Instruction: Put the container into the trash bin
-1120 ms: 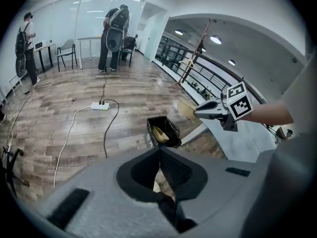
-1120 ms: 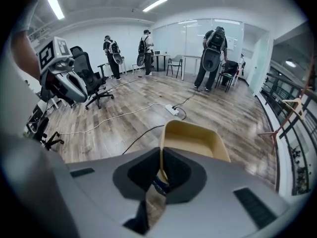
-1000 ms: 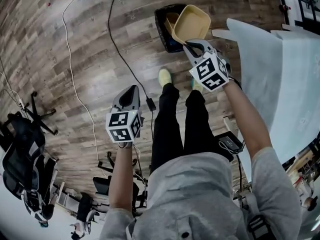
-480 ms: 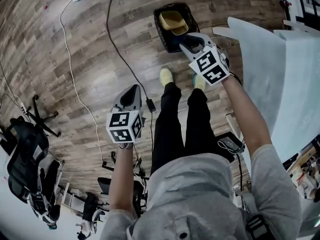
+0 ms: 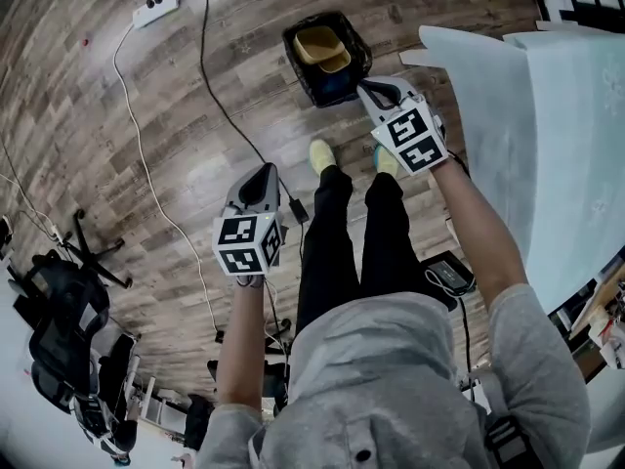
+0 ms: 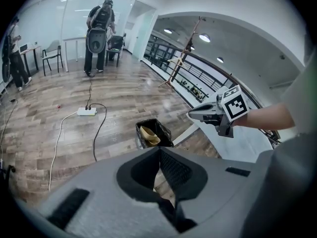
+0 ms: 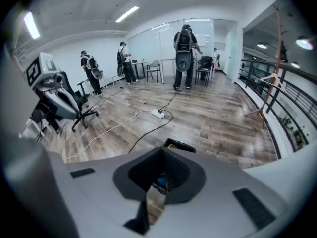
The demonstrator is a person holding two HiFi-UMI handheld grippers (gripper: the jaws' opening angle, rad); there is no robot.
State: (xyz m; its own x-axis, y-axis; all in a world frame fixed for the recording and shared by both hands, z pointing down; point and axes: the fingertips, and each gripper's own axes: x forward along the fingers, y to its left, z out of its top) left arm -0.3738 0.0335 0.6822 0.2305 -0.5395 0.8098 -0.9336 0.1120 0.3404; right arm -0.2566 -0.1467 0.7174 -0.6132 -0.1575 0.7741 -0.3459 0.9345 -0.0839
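1. Tan container (image 5: 317, 40) inside the black trash bin (image 5: 363, 47), which stands on the wooden floor (image 5: 195, 164) just ahead of the person's yellow-green shoes (image 5: 321, 154).
2. Container mouth up and slightly tipped, long axis roughly along the bin's longer side. Second tan edge under it at the bin's near side; one piece or two, unclear.
3. Right gripper (image 5: 376, 90) just beside the bin's near right corner, pointing down. Jaws a little apart, nothing between them, clear of the container.
4. Left gripper (image 5: 262, 176) well apart from the bin, over bare floor left of the legs, angled downward. Jaws pressed together, empty.
5. White power strip (image 5: 156, 8) far left of the bin, pale covered table (image 5: 547, 135) to its right, office chair (image 5: 61, 296) at the left edge.
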